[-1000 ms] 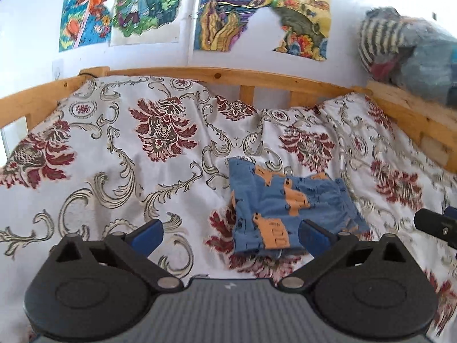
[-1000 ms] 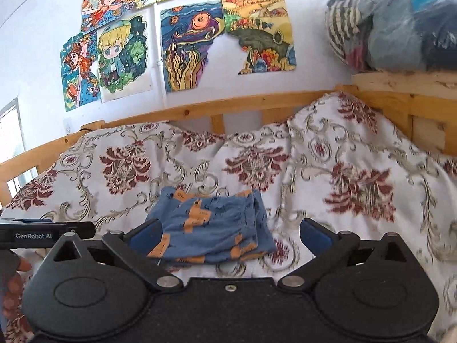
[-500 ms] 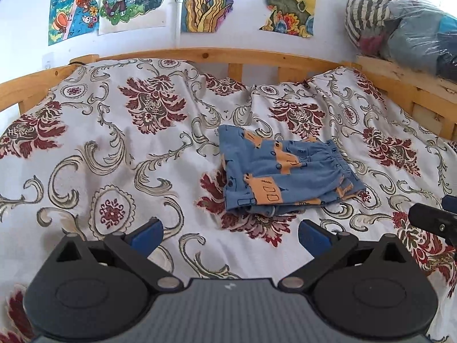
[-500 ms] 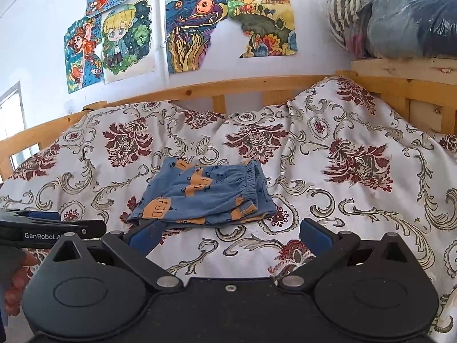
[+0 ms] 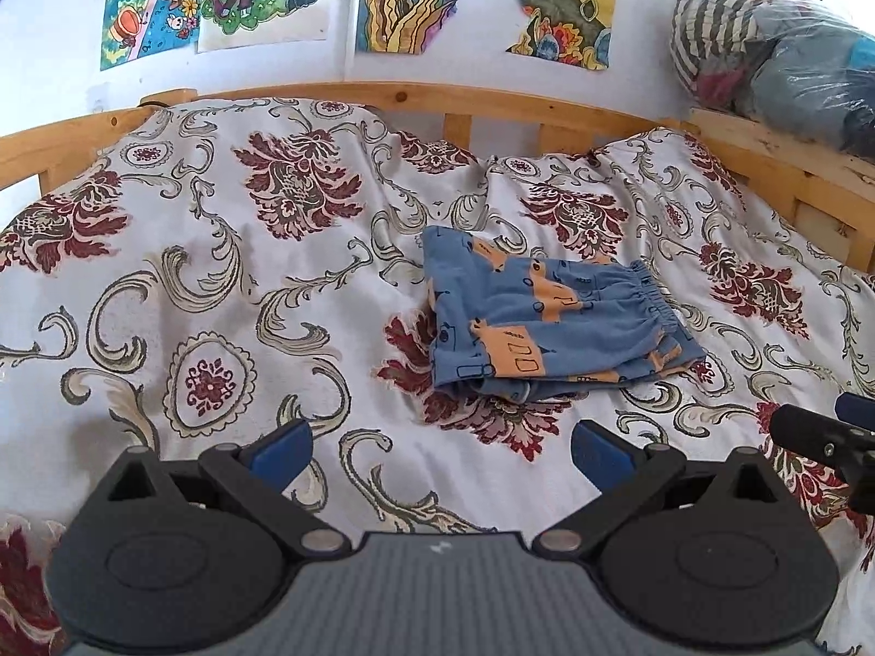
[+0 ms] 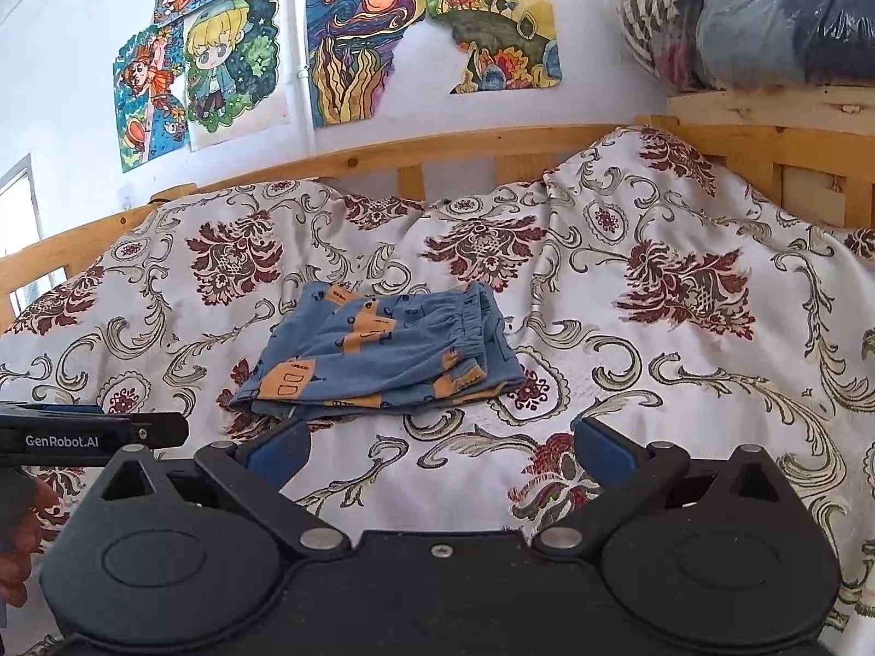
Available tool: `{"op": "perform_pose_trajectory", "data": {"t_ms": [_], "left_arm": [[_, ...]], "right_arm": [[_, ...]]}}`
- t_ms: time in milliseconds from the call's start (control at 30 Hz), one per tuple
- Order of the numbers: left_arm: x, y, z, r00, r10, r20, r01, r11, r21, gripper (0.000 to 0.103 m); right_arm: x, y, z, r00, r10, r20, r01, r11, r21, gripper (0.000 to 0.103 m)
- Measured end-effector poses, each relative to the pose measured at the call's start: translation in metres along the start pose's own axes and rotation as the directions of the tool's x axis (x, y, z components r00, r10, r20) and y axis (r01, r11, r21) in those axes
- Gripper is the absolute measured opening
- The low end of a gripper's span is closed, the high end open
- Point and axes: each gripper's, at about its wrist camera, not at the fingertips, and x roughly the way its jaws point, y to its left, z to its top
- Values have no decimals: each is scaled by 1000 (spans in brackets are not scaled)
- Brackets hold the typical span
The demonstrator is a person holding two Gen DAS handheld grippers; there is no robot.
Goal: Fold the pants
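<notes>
Pants (image 5: 552, 322) lay folded mid-bed, soft, light, best pinched at the elastic waistband, both grippers' jaws apart and empty.

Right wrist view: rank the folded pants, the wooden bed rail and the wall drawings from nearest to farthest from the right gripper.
From the right gripper, its fingers spread and empty:
1. Folded pants, just ahead and slightly left, lying on the floral bedspread.
2. Wooden bed rail, behind the bedspread, along the wall.
3. Wall drawings, above the rail, farthest back.
</notes>
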Motion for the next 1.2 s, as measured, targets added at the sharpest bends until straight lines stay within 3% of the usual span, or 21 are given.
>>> {"op": "perform_pose_trajectory", "data": {"t_ms": [1200], "left_arm": [[0, 1, -4, 1000, -11, -10, 11, 1000, 5, 103]], "right_arm": [[0, 1, -2, 1000, 2, -4, -2, 1000, -9, 102]]}}
